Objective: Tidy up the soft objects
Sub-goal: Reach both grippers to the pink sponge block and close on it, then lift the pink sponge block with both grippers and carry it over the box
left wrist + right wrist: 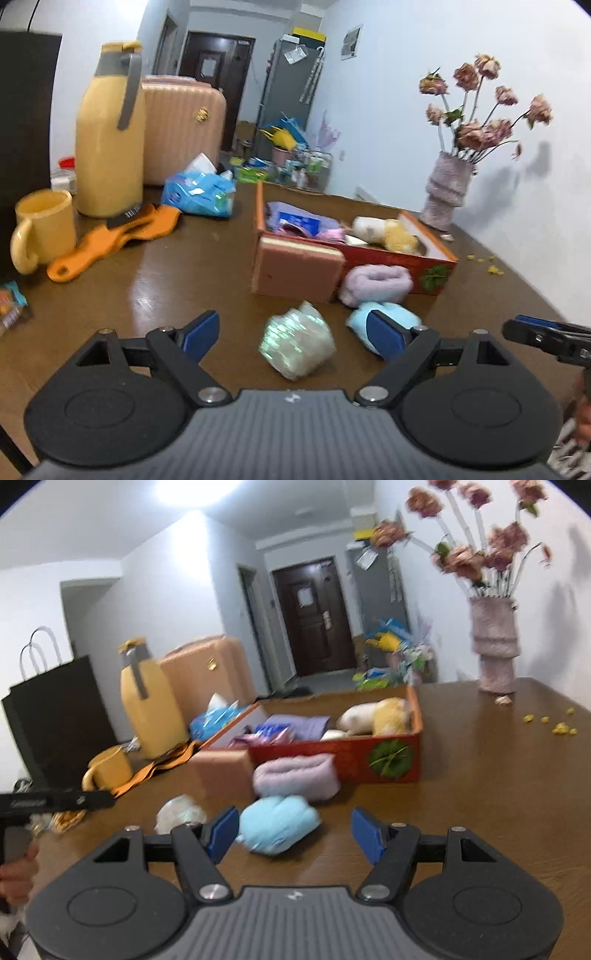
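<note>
My left gripper (291,325) stands open just above the brown table (184,273), with a clear-wrapped pale green bundle (295,341) lying between its fingers, untouched. My right gripper (293,818) is open too. A light blue soft roll (279,825) lies between its pads, close to the left one and not squeezed. Behind that are a lilac roll (295,779) and a pink sponge block (221,771), both against the red box (351,757). The box holds a plush toy (373,714) and soft packs. The blue roll (402,314) sits partly behind my left gripper's right finger.
A yellow jug (110,147), yellow mug (44,225), orange gloves (122,232) and a blue tissue pack (199,192) crowd the table's left side. A vase of dried roses (495,646) stands at the far right by the wall. A black paper bag (55,716) stands at the left.
</note>
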